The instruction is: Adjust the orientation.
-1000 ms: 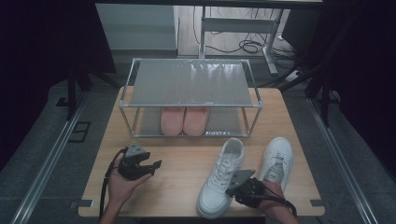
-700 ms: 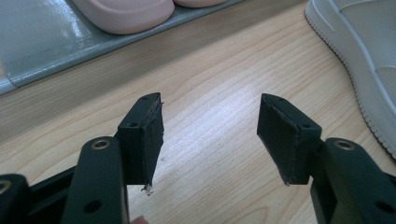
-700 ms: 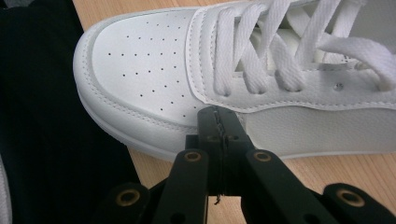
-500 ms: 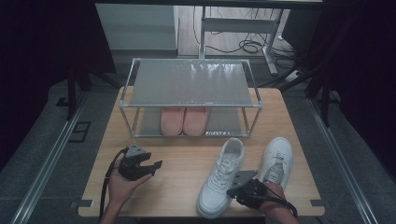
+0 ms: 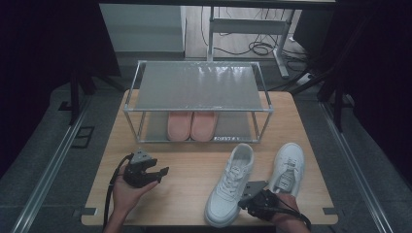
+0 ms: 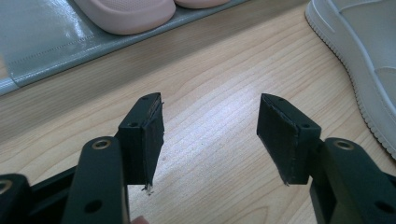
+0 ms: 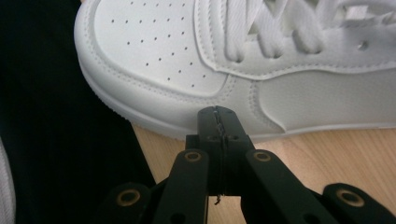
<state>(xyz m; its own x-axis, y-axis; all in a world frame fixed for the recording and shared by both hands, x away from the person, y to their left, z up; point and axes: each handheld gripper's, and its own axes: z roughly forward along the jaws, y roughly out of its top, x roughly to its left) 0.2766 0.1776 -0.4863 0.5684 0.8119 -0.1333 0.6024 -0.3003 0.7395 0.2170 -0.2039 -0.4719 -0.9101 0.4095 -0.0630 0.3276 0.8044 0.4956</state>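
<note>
Right hand-held gripper, jaws pressed together on nothing, noses against the white leather lace-up sneaker at the wooden bench's near edge; left hand-held gripper gapes wide, empty.

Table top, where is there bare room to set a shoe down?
Bare wood lies in the middle of the table, between the left tool, the rack and the left sneaker. The rack's top shelf is bare too. The right front is crowded: two sneakers and the right tool. Pink slippers fill the middle of the lower shelf.
</note>
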